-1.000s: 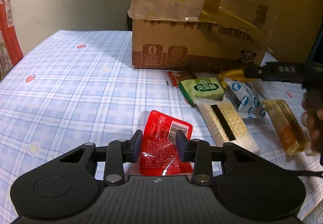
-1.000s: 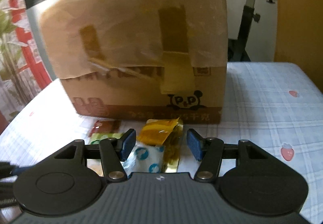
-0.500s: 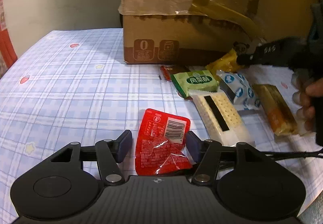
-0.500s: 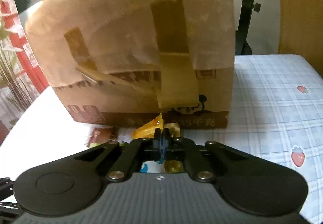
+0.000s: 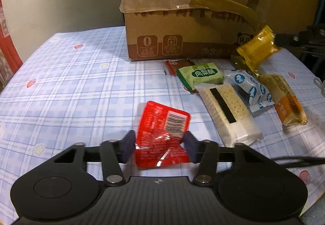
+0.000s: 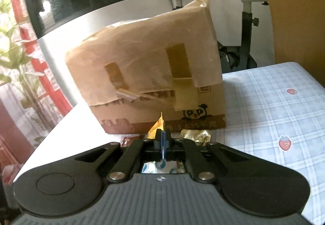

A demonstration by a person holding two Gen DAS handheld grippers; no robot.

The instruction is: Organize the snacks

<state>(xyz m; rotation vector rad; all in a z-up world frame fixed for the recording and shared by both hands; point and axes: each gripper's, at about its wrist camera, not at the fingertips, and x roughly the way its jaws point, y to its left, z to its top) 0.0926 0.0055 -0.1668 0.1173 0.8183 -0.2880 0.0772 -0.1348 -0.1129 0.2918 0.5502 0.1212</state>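
From the left wrist view, the left gripper [image 5: 158,146] sits low over the checked tabletop [image 5: 71,91], its jaws about half open and just now closing in. The red sachet [image 5: 162,131] lies between the fingers [image 5: 128,148]; the pads look to touch its edges, though I cannot tell whether they press. At about 1 o'clock from the sachet the other snacks lie in a loose row: a green pastry pack [image 5: 200,75], a long white cracker pack [image 5: 228,113], a blue-and-white wrapped sweet [image 5: 250,88] and an orange-brown bar [image 5: 284,99] furthest right. A small brown packet [image 5: 178,63] peeks out behind the green one. Beyond them, at 12 o'clock, stands the taped cardboard box [image 5: 182,22]. At 2 o'clock a yellow snack pack [image 5: 257,49] hangs clear of the tabletop, pinched at its right edge by the right gripper [image 5: 284,40] (only the dark tip shows here).

From the right wrist view, the right gripper [image 6: 162,139] has its jaws fully together on the yellow snack pack [image 6: 157,126], whose crimped end sticks up just above the pads. A crumpled gold wrapper [image 6: 195,135] lies at 3 o'clock from the pads, against the foot of the cardboard box [image 6: 146,74]. An exercise bike [image 6: 243,22] stands behind the box.
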